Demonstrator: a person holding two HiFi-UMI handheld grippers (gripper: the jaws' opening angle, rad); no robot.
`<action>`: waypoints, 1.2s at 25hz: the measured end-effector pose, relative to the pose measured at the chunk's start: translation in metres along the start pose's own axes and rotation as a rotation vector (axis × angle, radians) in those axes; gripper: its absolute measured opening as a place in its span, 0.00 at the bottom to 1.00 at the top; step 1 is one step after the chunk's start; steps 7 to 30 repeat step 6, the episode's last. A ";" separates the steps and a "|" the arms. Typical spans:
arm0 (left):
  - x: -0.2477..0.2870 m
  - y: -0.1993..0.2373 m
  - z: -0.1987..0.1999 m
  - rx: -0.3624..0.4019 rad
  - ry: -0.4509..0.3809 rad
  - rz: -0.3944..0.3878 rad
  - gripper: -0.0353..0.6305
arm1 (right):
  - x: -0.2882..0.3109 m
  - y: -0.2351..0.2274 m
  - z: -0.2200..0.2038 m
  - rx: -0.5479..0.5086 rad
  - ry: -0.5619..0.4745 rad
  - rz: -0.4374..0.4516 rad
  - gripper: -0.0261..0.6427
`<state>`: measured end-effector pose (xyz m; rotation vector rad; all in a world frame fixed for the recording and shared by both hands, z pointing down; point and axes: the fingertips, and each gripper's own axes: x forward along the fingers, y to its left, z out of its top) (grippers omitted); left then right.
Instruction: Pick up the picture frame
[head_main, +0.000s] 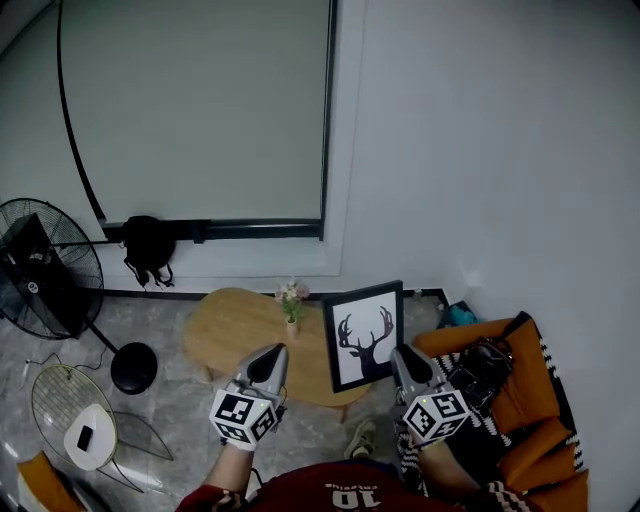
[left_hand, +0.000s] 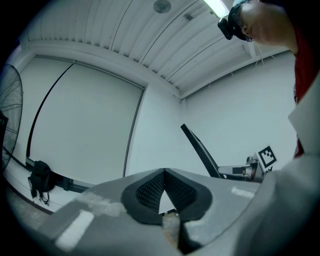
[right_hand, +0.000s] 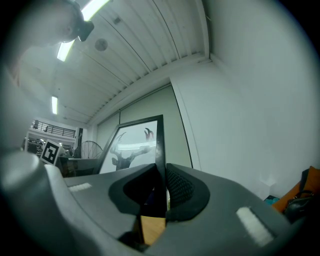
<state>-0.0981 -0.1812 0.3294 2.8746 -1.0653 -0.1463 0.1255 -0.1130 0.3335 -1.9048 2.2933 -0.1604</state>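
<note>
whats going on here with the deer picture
A person holds a claw in each hand. The right claw is clamped on the edge of the upright picture frame, a deer print, over the wooden table. The left claw is shut and empty, off to the frame's left. Whether the frame is clear of the table is hard to tell.

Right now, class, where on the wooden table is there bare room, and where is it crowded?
Bare: the left half of the table, from its rim to the flower vase. Crowded: the right end, around the held picture frame.
</note>
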 end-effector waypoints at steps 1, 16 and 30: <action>0.001 0.000 0.001 0.001 -0.001 -0.003 0.05 | 0.001 0.000 0.001 0.002 0.000 0.000 0.14; 0.004 0.001 0.002 -0.004 0.002 -0.011 0.05 | 0.003 0.000 0.001 0.005 0.009 -0.001 0.14; 0.004 0.001 0.002 -0.004 0.002 -0.011 0.05 | 0.003 0.000 0.001 0.005 0.009 -0.001 0.14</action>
